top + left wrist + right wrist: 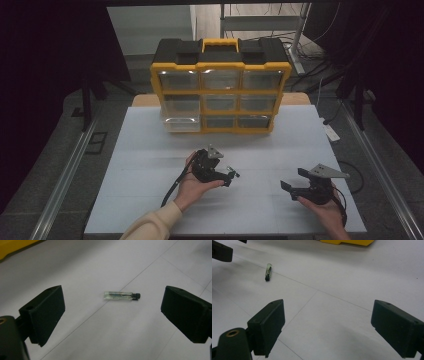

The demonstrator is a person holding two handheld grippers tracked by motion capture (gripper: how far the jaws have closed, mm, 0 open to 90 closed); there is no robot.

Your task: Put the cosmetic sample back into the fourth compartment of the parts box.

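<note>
A person seated at a white table [150, 150] holds a two-jaw gripper in each hand, both with jaws spread wide and nothing between them. The left gripper [231, 179], held in the left hand [192, 187] near the middle of the table, points toward the right; in the left gripper view [112, 312] its jaws stand well apart on either side of a small glass vial [122, 295] that lies flat on the tabletop ahead of them, its black cap [136, 296] turned to the right of that view. The vial touches neither jaw. From above, the vial [233, 172] sits just beside the left gripper's tips, on the bare surface in front of a yellow-and-black organizer box [220, 85] with clear drawers, which stands upright at the far edge of the table; its lower-left drawer [181, 123] is pulled partly out. The right gripper [292, 179], in the right hand [327, 210] near the table's right front corner, points left toward the middle; its own view [327, 327] shows released jaws over bare table, with the vial [268, 272] lying well ahead near the upper left and the box's yellow base [347, 242] at the top edge.
</note>
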